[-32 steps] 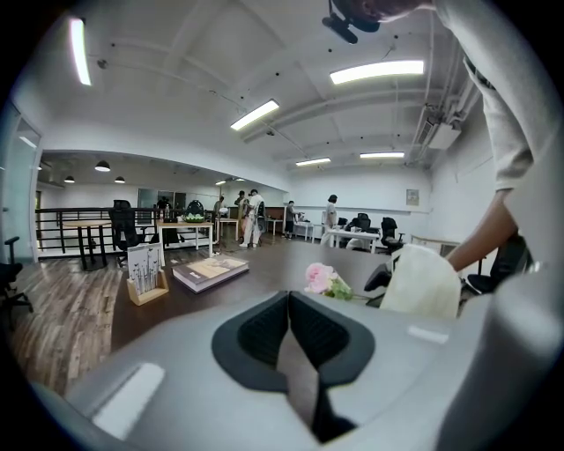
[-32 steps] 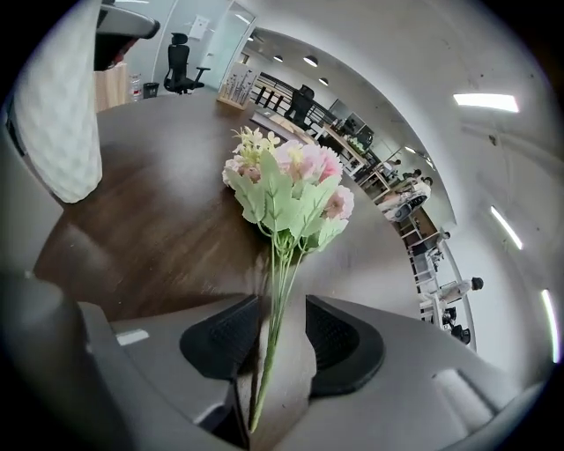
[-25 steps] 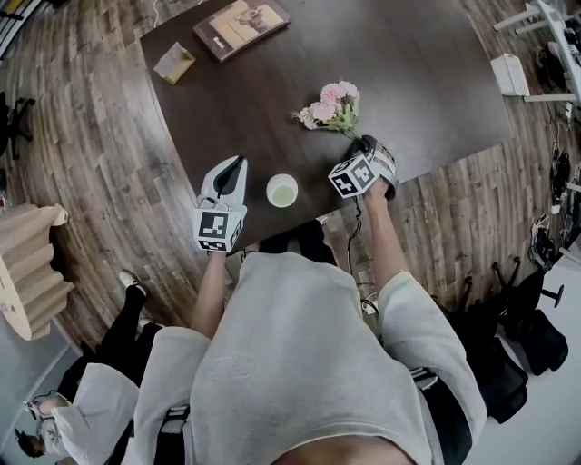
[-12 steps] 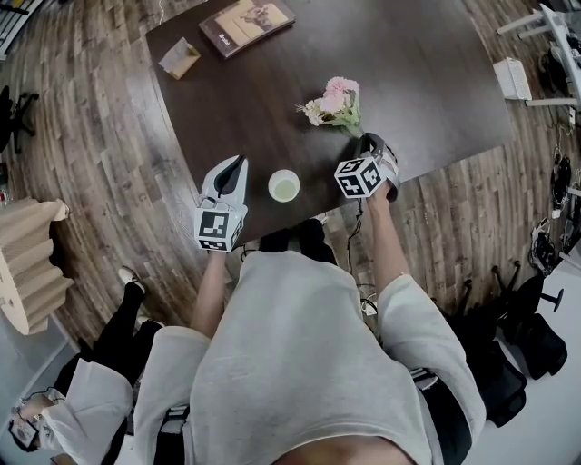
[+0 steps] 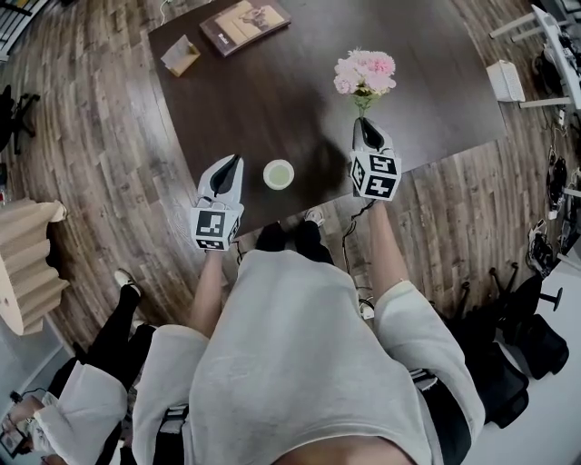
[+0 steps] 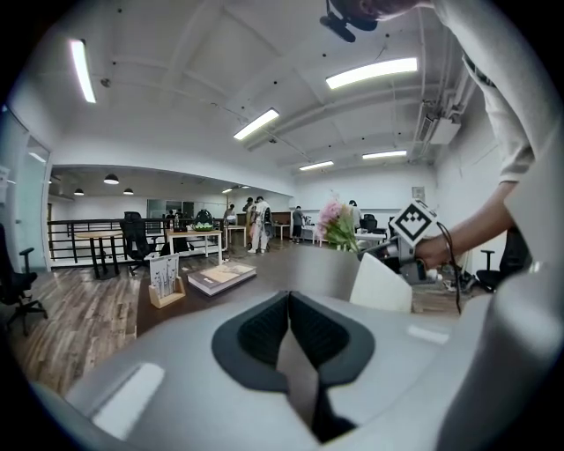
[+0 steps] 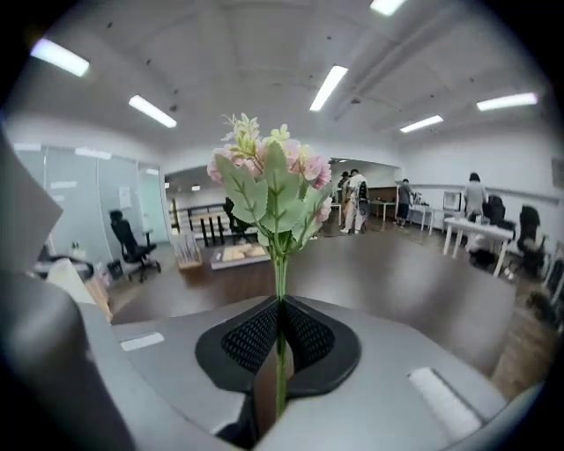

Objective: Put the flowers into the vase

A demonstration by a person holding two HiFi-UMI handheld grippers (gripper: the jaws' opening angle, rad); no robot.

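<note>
A small bunch of pink flowers point(image 5: 365, 73) with green leaves stands upright over the dark table point(image 5: 427, 64). My right gripper point(image 5: 367, 129) is shut on its thin green stem point(image 7: 280, 282), having tightened on it a moment ago. In the right gripper view the blooms point(image 7: 264, 167) rise straight above the pads. The vase point(image 5: 279, 173), a small white cup with a pale green inside, sits near the table's front edge between the two grippers. It also shows in the left gripper view as the white vase point(image 6: 381, 284). My left gripper point(image 5: 231, 163) is to its left, shut and empty point(image 6: 291, 304).
A book point(image 5: 245, 23) and a small card stand point(image 5: 179, 55) lie at the table's far left. A white box point(image 5: 505, 80) sits past the right edge. Wood floor surrounds the table; a second person point(image 5: 86, 400) stands at lower left.
My right gripper has lifted the flowers off the table and rolled, so the bunch went from lying sideways to standing upright. The left gripper has barely shifted.
</note>
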